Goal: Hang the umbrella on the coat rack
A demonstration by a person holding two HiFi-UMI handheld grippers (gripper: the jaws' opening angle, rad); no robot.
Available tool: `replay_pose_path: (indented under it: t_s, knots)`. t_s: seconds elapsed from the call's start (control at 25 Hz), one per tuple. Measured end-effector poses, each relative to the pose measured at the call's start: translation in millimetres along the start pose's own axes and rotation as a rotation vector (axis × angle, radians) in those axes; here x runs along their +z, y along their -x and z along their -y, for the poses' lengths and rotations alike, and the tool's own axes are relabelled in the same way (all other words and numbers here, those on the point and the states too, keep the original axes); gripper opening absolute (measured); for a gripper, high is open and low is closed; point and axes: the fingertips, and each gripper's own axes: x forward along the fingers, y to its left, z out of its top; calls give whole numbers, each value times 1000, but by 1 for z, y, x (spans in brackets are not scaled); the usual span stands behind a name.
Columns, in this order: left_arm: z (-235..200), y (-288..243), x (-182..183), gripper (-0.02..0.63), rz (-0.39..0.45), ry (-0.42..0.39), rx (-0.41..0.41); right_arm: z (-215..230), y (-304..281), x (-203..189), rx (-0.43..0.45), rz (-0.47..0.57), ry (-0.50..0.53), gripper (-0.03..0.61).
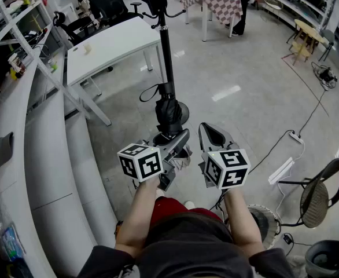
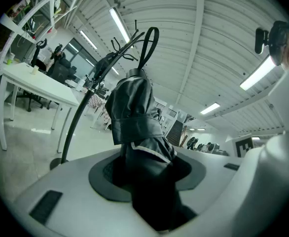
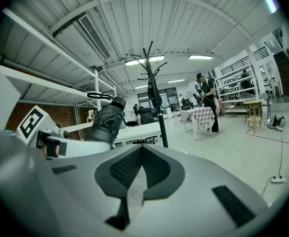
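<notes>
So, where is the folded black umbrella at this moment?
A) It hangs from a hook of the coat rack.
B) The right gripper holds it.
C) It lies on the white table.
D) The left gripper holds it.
D: the left gripper view shows the left gripper closed on the umbrella, with the coat rack beyond it.

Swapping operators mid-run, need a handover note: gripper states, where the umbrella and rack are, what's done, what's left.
Left gripper: shut on the folded black umbrella, held roughly upright, with its strap loop on top.
Right gripper: shut and empty, beside the left one.
Coat rack: standing on the floor just ahead, beyond the umbrella.
Done: umbrella is in hand and facing the rack.
Left: raise it, likely catch the strap loop on the rack, then release. It is not hung yet.
</notes>
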Motion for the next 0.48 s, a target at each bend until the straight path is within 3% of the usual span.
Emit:
replay_pose_path:
  t_s: [0.48]
  knots:
    - [1, 1, 3, 198, 13, -2, 9, -2, -2, 1, 16, 14, 1, 17]
